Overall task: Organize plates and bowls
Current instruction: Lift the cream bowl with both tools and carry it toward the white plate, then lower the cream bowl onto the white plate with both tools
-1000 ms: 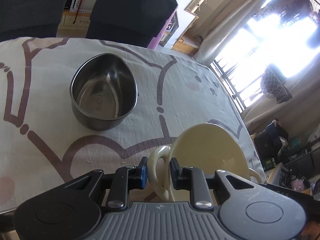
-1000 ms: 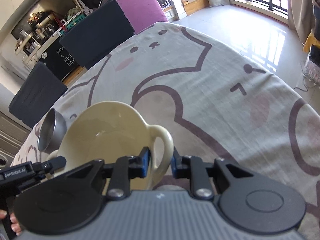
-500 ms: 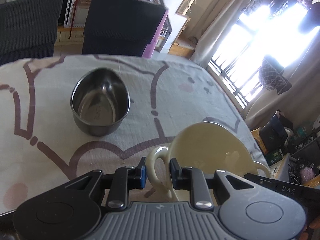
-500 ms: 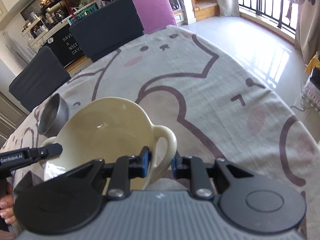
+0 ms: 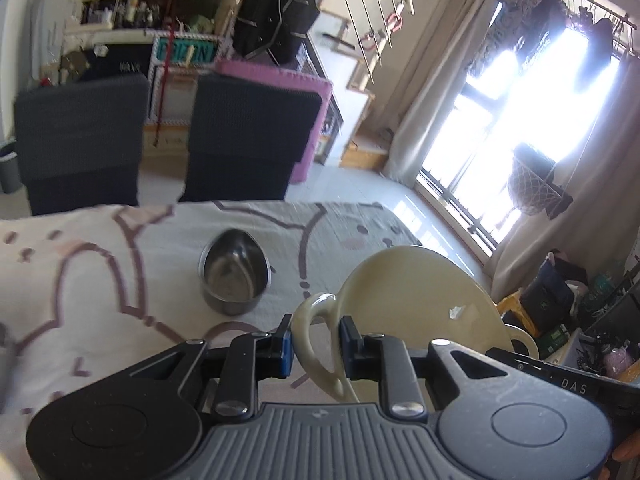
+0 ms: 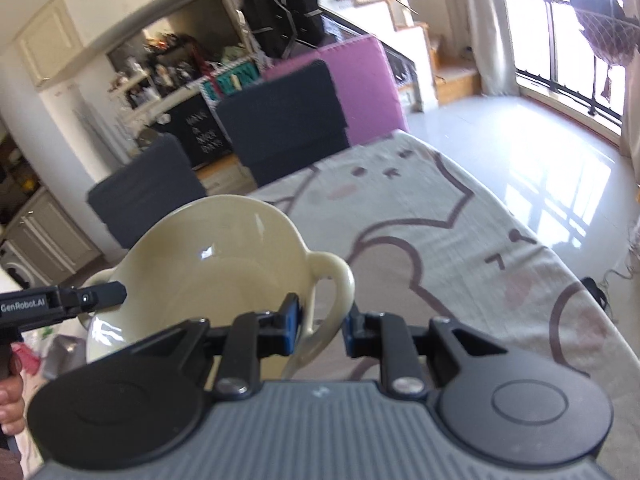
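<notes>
Cream bowl (image 5: 420,304) hangs above the table (image 5: 100,280), your left gripper (image 5: 316,346) and right gripper (image 6: 320,326) fingers clamped on its two loop handles; it looks rigid, glossy, breakable, so hold level near the steel bowl (image 5: 234,274).
</notes>
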`<state>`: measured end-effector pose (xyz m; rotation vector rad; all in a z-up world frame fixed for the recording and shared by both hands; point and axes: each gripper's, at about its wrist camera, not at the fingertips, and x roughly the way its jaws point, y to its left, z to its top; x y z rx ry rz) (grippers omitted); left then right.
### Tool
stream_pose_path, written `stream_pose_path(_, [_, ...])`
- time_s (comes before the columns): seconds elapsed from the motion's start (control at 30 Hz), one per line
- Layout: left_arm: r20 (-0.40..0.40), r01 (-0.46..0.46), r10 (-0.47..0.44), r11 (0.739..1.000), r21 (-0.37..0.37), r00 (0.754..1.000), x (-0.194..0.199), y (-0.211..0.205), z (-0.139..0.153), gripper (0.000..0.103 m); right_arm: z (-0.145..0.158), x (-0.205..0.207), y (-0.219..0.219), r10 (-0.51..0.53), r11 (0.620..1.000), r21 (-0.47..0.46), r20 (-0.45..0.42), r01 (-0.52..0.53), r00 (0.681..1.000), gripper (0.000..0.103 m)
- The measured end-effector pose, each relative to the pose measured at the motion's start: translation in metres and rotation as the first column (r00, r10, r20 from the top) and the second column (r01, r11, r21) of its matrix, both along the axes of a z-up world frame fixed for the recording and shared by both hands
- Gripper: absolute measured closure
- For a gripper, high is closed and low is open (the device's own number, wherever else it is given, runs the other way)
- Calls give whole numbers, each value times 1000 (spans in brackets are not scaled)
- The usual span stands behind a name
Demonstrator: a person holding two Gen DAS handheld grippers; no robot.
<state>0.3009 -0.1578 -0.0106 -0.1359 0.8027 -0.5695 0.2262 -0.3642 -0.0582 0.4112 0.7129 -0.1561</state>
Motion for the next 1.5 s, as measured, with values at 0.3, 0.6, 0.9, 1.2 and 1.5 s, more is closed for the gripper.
stream_pose_path(0.3, [49, -80, 83, 996, -49, 995, -72, 68, 36, 79, 32, -37, 44, 95, 995, 18, 68, -96, 993, 78])
stream_pose_path(0.6, [37, -154, 157, 986, -63, 987, -134, 127, 29, 79, 30, -60, 76, 219, 975, 29, 55, -221, 974, 78])
stream_pose_path(0.9, [-88, -159, 148, 978, -135, 985, -150, 165, -23, 80, 5, -56, 97, 320, 947, -4, -51, -321, 946, 78])
stream_pose_path(1.2, [-230, -171, 135, 975, -144, 964, -147, 185, -70, 80, -26, -53, 122, 376, 922, -21, -180, -386, 909, 77])
stream_pose_path(1.5, [-341, -185, 128, 973, -140, 931, -133, 189, -101, 79, -46, -43, 137, 380, 912, -55, -269, -408, 885, 77])
